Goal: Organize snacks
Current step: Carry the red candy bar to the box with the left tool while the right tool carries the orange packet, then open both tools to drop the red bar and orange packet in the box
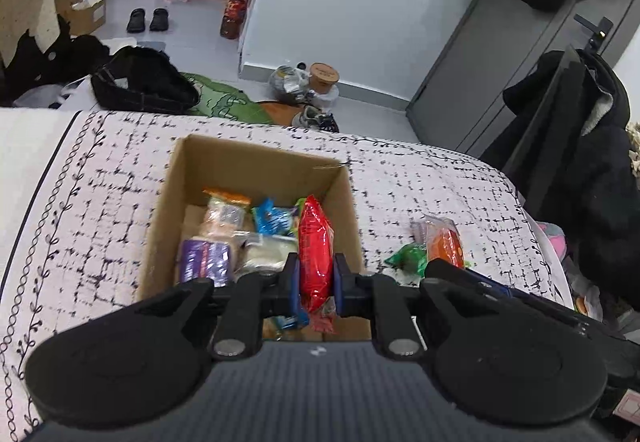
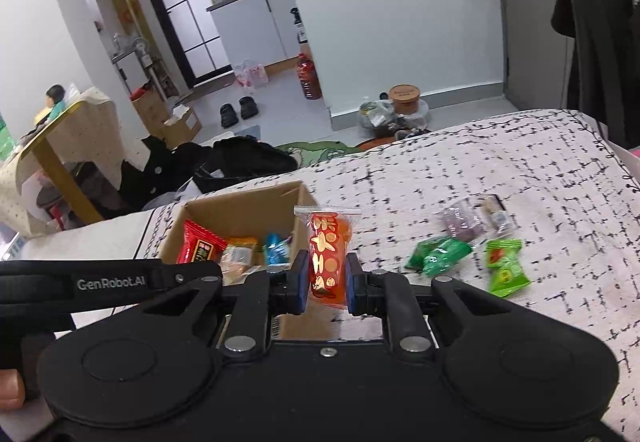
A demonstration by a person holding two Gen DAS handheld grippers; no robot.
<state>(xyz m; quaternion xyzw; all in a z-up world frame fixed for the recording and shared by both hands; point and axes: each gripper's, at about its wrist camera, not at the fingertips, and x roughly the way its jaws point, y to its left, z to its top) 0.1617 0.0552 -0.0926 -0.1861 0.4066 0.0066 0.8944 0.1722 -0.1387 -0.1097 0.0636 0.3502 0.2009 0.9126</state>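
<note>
An open cardboard box (image 1: 256,158) (image 2: 240,202) stands on a patterned bedcover and holds several snack packets. My left gripper (image 1: 316,282) is shut on a red snack packet (image 1: 316,242), held on edge over the box's right side. The same red packet (image 2: 198,246) shows in the right wrist view, above the box's left part. My right gripper (image 2: 326,280) is shut on an orange-red packet with gold print (image 2: 328,254), held near the box's right wall. Green packets (image 2: 436,254) (image 2: 506,266) and a purple one (image 2: 464,222) lie on the cover to the right.
The bedcover (image 1: 420,194) ends at a far edge with floor beyond. A black bag (image 1: 144,82), shoes (image 1: 148,20), a red bottle (image 1: 234,16) and a round jar (image 1: 324,76) are on the floor. Dark coats (image 1: 580,146) hang at right. A hand (image 2: 10,390) holds the left gripper's handle.
</note>
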